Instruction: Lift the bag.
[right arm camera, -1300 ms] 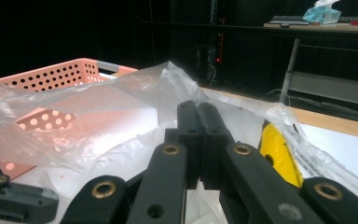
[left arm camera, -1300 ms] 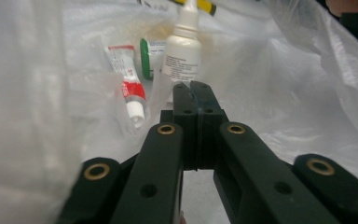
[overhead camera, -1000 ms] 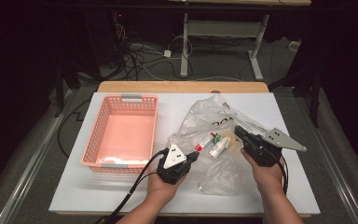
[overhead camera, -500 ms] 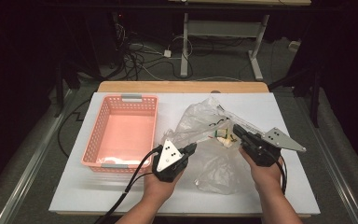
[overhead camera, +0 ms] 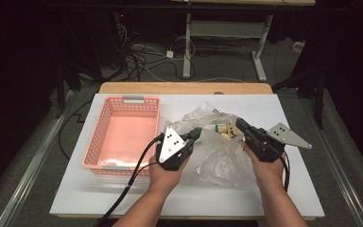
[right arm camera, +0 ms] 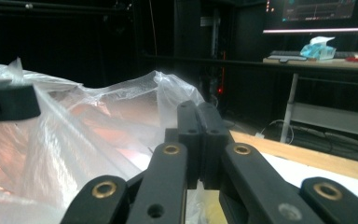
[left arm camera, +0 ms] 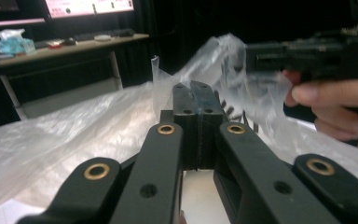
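On the white table [overhead camera: 123,198] both grippers, left gripper [overhead camera: 194,135] and right gripper [overhead camera: 240,126], were clenched on the clear plastic bag [overhead camera: 215,158], apparently mid-opening; next they'd need to pull its mouth apart, small bottles [overhead camera: 224,131] sitting between the jaws

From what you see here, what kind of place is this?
Probably a lab or recording workspace: a white work table under a fixed camera, loose cables on the floor, and lit monitors on a desk behind.

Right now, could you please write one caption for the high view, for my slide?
Two hand-held grippers, left gripper and right gripper, pinch a clear plastic bag beside a pink basket.
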Tool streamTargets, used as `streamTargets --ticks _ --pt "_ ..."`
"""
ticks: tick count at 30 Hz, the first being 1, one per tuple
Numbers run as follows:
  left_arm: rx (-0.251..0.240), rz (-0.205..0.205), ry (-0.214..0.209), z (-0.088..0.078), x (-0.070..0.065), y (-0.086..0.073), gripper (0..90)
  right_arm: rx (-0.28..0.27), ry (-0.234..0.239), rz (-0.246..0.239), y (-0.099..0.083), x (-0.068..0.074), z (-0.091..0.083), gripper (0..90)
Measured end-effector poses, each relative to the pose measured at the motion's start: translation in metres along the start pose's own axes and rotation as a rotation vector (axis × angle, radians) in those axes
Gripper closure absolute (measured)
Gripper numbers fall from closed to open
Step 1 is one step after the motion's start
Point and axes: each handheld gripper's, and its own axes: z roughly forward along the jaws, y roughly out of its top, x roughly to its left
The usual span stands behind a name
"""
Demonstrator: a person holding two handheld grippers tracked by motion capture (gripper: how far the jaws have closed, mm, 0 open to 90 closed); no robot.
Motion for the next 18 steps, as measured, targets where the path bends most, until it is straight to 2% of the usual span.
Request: streamTargets --ticks 3,13,17,18 --pt "-0.025 0.014 0.007 0.002 0.002 0.012 88.4 -0.017 -0.004 -0.013 0.005 -0.001 0.001 90.0" --pt "-0.091 0.078 0.034 0.008 0.01 0.059 88.3 -0.085 -0.032 -0.012 0.036 -0.005 0.007 90.0" --pt "-0.12 0.083 0.043 0.012 0.012 0.075 88.3 -0.102 -0.035 0.003 0.041 -0.003 0.013 90.0" --pt "-0.126 0.084 0.042 0.013 0.012 0.079 88.4 -0.101 -0.034 -0.006 0.041 -0.002 0.014 90.0"
